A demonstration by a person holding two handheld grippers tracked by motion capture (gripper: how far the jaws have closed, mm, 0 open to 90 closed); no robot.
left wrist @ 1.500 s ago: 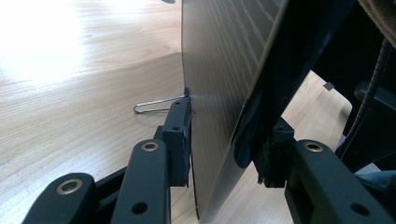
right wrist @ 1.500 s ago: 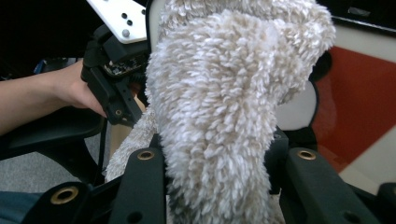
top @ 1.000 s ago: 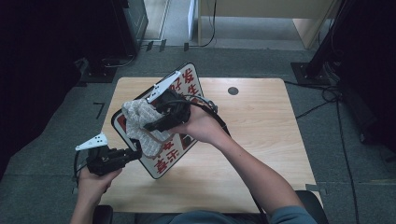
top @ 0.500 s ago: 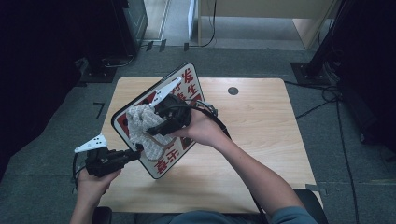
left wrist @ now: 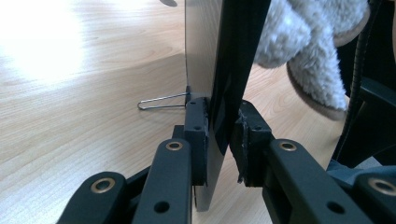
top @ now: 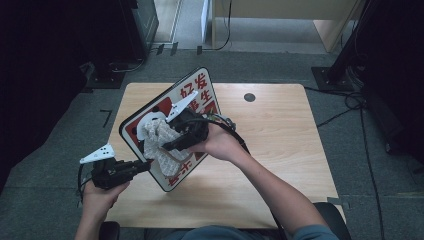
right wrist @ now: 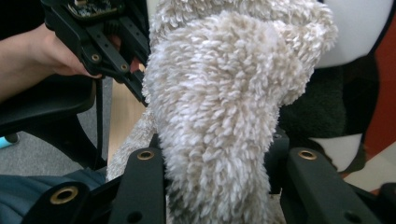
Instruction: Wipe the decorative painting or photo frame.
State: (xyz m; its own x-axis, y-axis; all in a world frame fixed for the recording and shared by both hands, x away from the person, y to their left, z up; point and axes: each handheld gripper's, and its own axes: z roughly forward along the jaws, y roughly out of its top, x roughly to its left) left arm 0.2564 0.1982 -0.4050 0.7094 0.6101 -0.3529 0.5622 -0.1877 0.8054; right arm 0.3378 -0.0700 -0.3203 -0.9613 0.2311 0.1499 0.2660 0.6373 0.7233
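A red, white and black sign board (top: 200,90) with a panda picture stands tilted on the table. My left gripper (top: 145,165) is shut on its lower left edge. In the left gripper view the pads (left wrist: 196,130) squeeze the thin board (left wrist: 203,56), and the jaws have just been closing a little tighter on it. My right gripper (top: 167,145) is shut on a fluffy cream cloth (top: 152,135) and holds it against the board's face. The right gripper view shows the cloth (right wrist: 219,93) bulging up between the right gripper's jaws (right wrist: 219,158), with the left gripper (right wrist: 107,51) behind it.
The wooden table (top: 280,150) has a round cable hole (top: 249,97) at its far side. A wire clip handle (left wrist: 161,100) sticks out from the board's back near my left pads. Dark cabinets and floor cables (top: 350,100) surround the table.
My right gripper has slid the cloth down the board's face, toward its lower left. The left gripper and the board have stayed put.
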